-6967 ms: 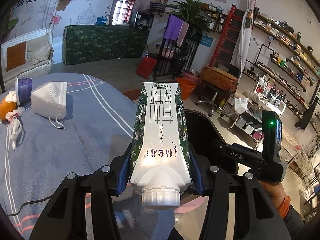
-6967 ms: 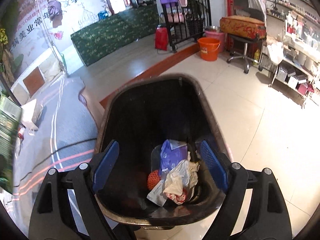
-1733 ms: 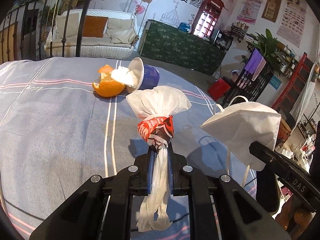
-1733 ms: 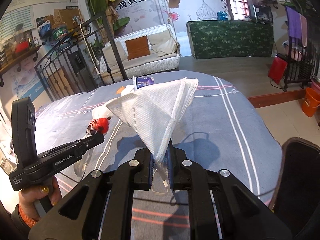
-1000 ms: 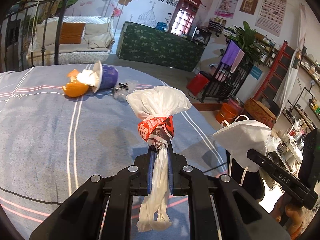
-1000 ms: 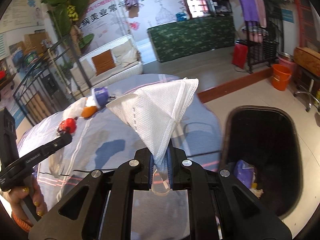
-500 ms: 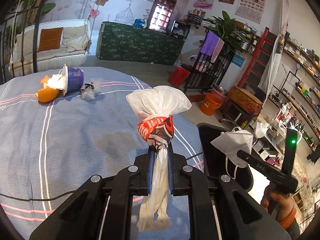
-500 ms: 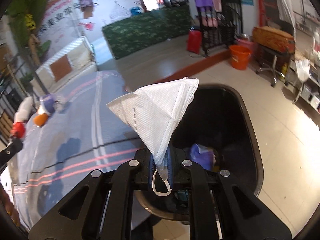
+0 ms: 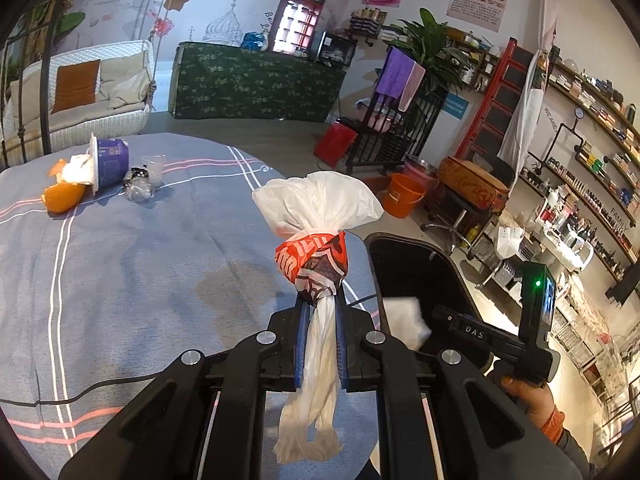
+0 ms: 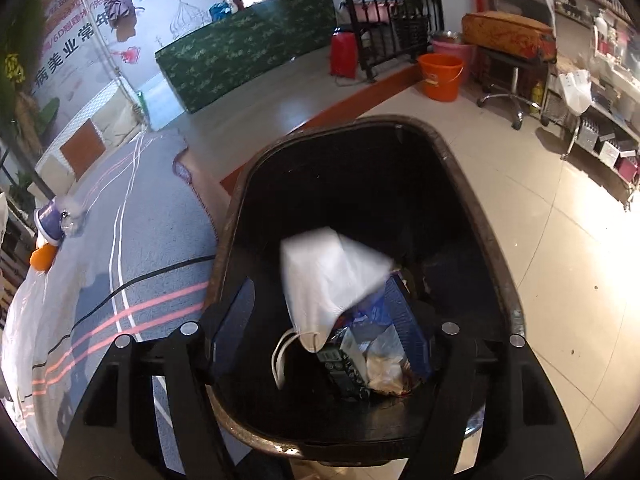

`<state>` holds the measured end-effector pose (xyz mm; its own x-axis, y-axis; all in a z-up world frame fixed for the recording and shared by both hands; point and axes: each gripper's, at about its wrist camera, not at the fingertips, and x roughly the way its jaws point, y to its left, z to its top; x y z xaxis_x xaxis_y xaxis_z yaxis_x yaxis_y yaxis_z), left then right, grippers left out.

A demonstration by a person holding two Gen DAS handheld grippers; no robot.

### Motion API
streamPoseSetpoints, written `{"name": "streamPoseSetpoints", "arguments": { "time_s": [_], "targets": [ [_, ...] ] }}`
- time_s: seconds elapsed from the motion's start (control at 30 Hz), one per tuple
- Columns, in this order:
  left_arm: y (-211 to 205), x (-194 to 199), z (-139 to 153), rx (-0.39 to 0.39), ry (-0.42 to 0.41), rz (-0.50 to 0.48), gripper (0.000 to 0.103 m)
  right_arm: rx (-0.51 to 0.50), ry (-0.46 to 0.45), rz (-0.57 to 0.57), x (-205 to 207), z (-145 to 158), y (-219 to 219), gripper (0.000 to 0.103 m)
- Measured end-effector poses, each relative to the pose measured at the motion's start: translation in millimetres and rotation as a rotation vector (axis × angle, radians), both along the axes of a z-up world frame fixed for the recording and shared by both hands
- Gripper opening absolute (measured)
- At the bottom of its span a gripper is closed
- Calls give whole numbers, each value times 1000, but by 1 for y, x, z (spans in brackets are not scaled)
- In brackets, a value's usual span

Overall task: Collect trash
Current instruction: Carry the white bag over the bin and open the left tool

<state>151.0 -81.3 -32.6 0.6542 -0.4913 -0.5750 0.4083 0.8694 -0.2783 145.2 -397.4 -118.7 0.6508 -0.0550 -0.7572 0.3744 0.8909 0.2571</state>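
Released since half a second ago, the white face mask falls into the black trash bin as the right hand-held gripper has just been spreading; beside the bin, the left hand-held gripper pinches a knotted plastic bag.

The right gripper has just been opening its jaws over the black plastic trash bin; the white folded face mask, pinched before, now drops loose inside the bin, blurred.
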Motion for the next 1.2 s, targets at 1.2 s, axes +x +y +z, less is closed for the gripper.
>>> {"name": "streamPoseSetpoints", "arguments": {
  "time_s": [1.2],
  "targets": [
    [-175,23,-64,150,195,-425,13,-25,-117,-258,-70,40,-86,73]
  ]
}}
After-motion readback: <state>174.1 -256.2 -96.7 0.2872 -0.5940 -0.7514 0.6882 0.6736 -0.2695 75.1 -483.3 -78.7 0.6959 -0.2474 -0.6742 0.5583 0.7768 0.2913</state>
